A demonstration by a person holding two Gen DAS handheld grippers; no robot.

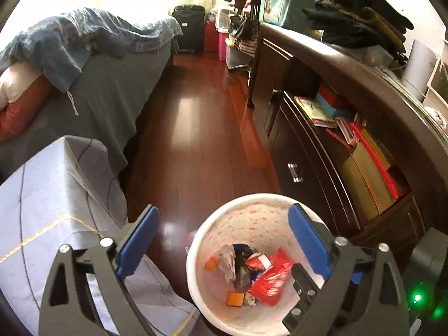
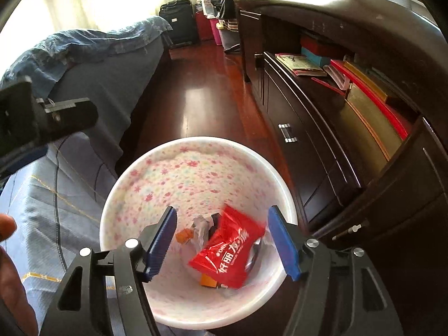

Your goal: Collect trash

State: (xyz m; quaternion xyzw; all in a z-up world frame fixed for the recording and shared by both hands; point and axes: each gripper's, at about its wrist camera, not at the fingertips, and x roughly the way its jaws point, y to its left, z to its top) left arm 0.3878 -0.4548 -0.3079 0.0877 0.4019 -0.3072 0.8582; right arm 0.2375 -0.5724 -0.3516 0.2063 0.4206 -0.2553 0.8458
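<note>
1. Light, thin and crinkly: red snack wrapper, slick foil-like film, likely to slide or spring out of a loose pinch; best taken by a flat edge or corner, not the puffed middle.
2. Soft and weightless: crumpled grey-white paper beside it, easy to squash, safe to pinch anywhere.
3. Small and stiffer: orange scraps, hard to pick from among the rest.
4. Glossy red with white lettering across the wrapper, lying tilted on top of the heap, slightly blurred in the right wrist view.
5. All of it down at the bottom of the white bin with a pink flower-print lining, standing on the dark wood floor between the bed on the left and the dark cabinet on the right.
6. Left hand-held gripper: spread wide, holding nothing, over the near left rim.
7. Right hand-held gripper: parted, empty, directly above the wrapper, no pad touching it.
</note>
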